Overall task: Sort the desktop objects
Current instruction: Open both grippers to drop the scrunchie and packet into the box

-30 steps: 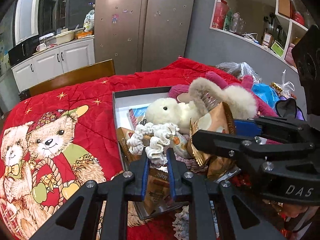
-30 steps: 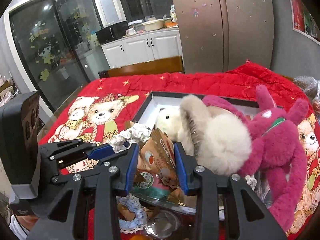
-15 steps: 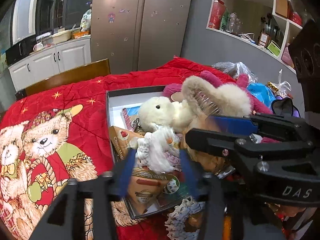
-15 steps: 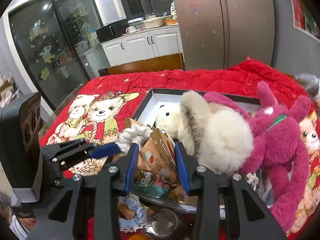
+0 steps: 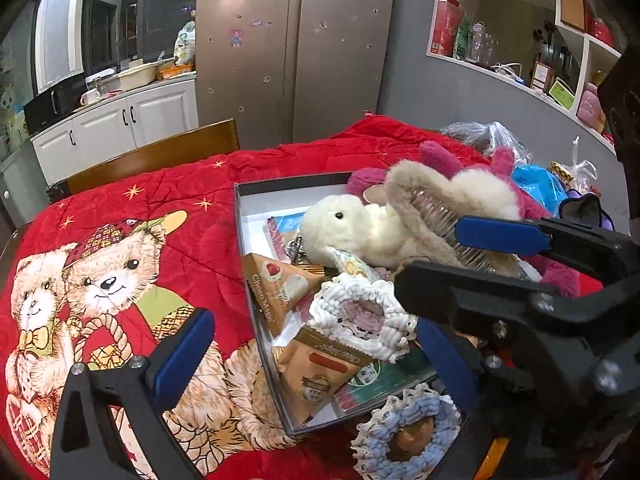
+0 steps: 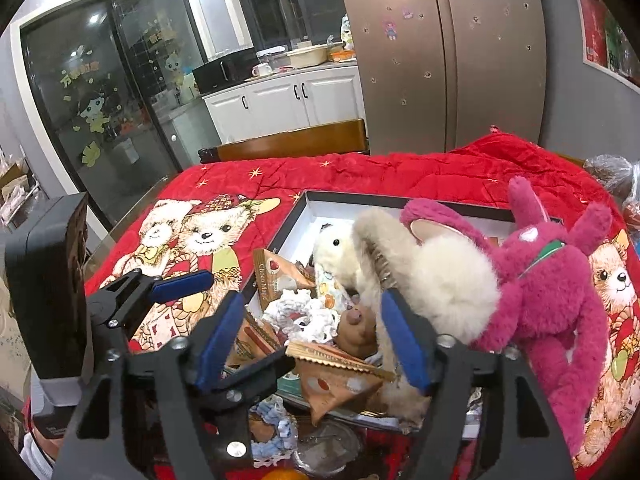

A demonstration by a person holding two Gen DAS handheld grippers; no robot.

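We hold both claws spread, left claw and right claw, above the white crocheted scrunchie at six o'clock in the box.

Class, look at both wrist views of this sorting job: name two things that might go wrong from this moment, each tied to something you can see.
1. The box is heaped: the white crocheted scrunchie lies loose on tilted snack packets, so it may slide off.
2. Both grippers, left and right, have open jaws crowded over the same corner; they may collide or snag the cream plush.
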